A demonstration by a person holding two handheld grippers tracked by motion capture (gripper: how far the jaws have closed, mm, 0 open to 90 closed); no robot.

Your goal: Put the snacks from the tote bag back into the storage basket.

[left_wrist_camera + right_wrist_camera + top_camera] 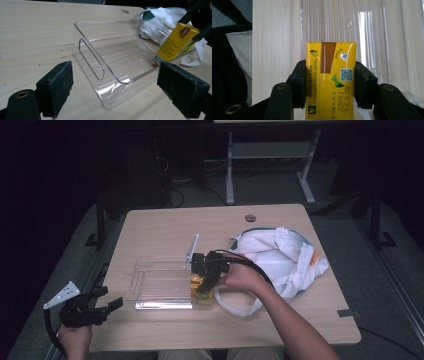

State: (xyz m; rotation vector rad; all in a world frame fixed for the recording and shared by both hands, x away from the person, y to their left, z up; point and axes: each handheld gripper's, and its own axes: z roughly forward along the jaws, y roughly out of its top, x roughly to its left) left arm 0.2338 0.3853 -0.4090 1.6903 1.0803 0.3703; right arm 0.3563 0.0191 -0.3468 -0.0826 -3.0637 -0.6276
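A yellow drink carton (330, 80) is clamped between the jaws of my right gripper (329, 86), which is shut on its two sides. In the high view the right gripper (206, 276) holds the carton (199, 291) tilted at the right end of a clear plastic tray (150, 285). I cannot tell whether the carton touches the tray. In the left gripper view the carton (176, 42) hangs over the tray's far rim (100, 52). My left gripper (111, 306) is open with nothing between its pads (56, 87), off the table's front left corner.
A white cloth bag (282, 255) with long straps lies crumpled right of the tray, under the right forearm. A round cable hole (250, 218) sits near the table's far edge. Bare wood lies left of and behind the tray.
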